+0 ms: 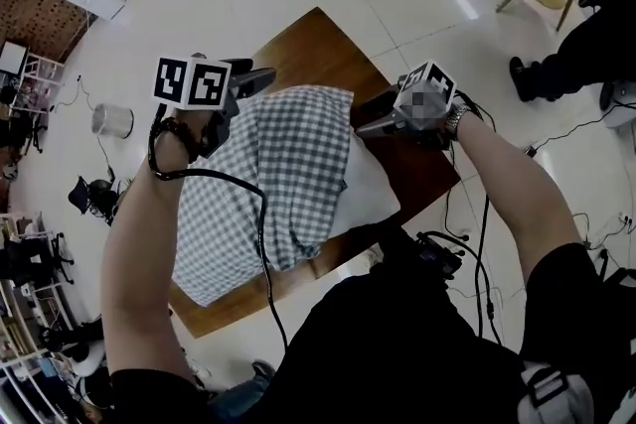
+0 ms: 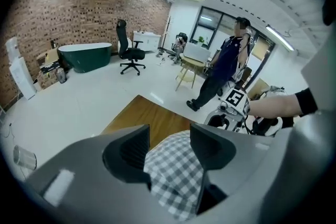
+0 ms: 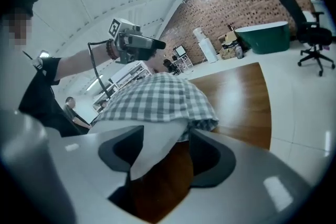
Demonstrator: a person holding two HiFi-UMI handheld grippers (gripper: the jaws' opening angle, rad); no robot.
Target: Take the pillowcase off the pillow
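The pillow (image 1: 378, 199) lies on the wooden counter (image 1: 318, 45), its long axis running from near left to far right. The checked pillowcase (image 1: 268, 184) covers most of it, leaving bare white along the right side. The left gripper (image 2: 169, 134) is at the far left corner, its fingers apart with checked cloth between them, not pinched. The right gripper (image 3: 166, 136) is nearer the bare side, its fingers also apart around the white corner. The coming pull likely needs cloth and pillow drawn opposite ways.
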